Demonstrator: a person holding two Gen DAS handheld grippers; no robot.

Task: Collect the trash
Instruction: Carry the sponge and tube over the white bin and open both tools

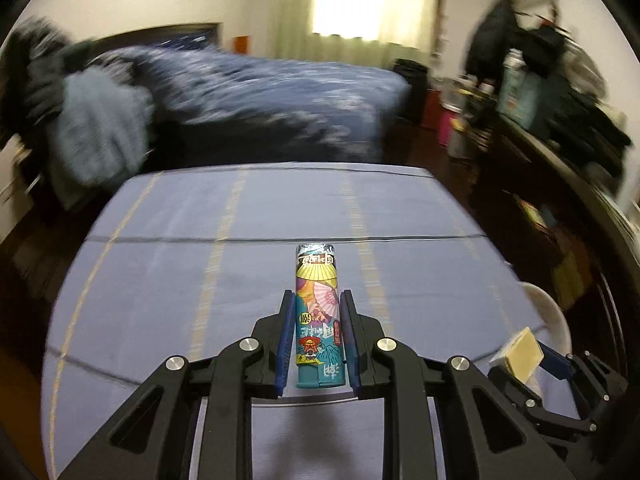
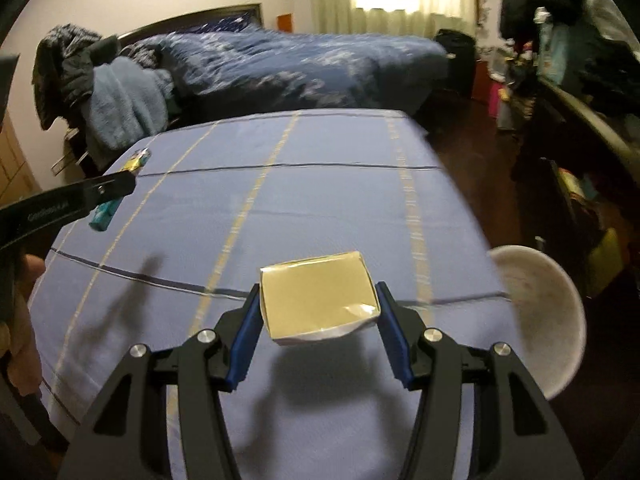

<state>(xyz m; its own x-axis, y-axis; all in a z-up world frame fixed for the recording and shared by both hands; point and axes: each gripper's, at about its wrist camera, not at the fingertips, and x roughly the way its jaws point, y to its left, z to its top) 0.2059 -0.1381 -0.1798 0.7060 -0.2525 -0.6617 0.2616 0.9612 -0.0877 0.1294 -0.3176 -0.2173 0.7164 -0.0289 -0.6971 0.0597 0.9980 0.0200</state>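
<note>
My left gripper (image 1: 318, 300) is shut on a tall colourful printed can (image 1: 319, 312), held above the blue striped tablecloth (image 1: 200, 260). The can also shows in the right wrist view (image 2: 105, 212), partly hidden behind the left gripper's arm. My right gripper (image 2: 318, 292) is shut on a small gold-faced white box (image 2: 320, 300), held above the cloth. The box also shows in the left wrist view (image 1: 520, 354) at the lower right.
A white bin (image 2: 548, 320) stands off the table's right edge; its rim shows in the left wrist view (image 1: 554, 316). A bed with a blue quilt (image 2: 300, 64) lies beyond the table. A dark cluttered cabinet (image 2: 580, 120) lines the right side.
</note>
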